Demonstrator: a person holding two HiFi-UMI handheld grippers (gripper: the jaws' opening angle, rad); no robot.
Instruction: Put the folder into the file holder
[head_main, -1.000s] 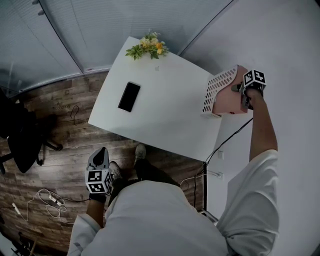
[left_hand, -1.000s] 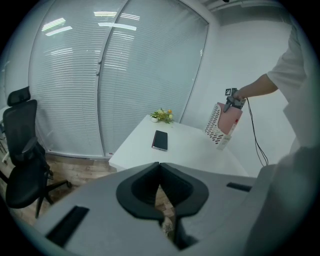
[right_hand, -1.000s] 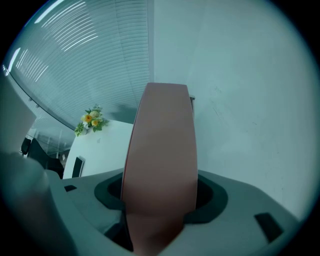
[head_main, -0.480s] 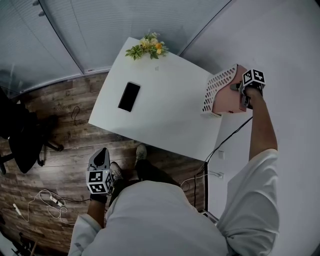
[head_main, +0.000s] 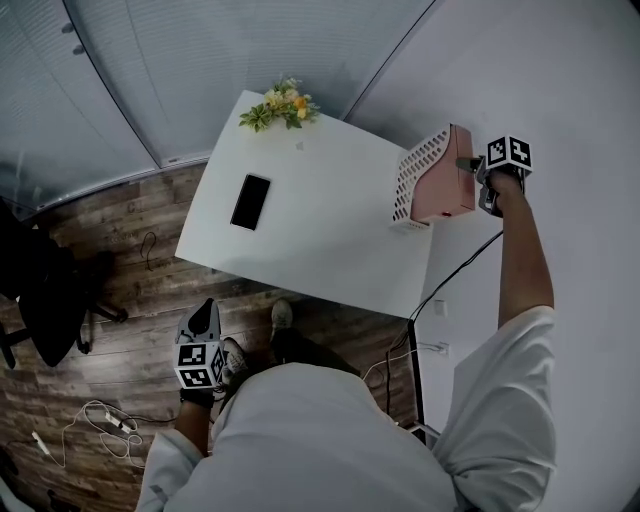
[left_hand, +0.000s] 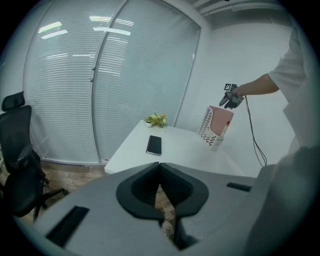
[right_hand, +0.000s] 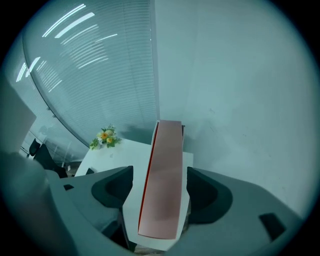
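A pink folder (head_main: 445, 185) stands on edge inside the white perforated file holder (head_main: 412, 172) at the table's far right corner. My right gripper (head_main: 478, 180) is at the folder's right end, held high against the white wall. In the right gripper view the folder (right_hand: 162, 185) runs between the jaws of that gripper (right_hand: 160, 175); the jaws are opening and stand off its faces. My left gripper (head_main: 200, 318) hangs low beside the person's leg, over the wooden floor, shut and empty (left_hand: 160, 172).
A black phone (head_main: 250, 201) lies on the white table (head_main: 310, 240), and a small flower pot (head_main: 277, 105) stands at its far corner. A black office chair (head_main: 40, 290) is at the left. Cables lie on the floor (head_main: 100, 420) and hang by the wall (head_main: 460, 270).
The folder now sits squarer and deeper in the holder. The right gripper's jaws have drawn slightly off its right end. The left gripper has stayed low.
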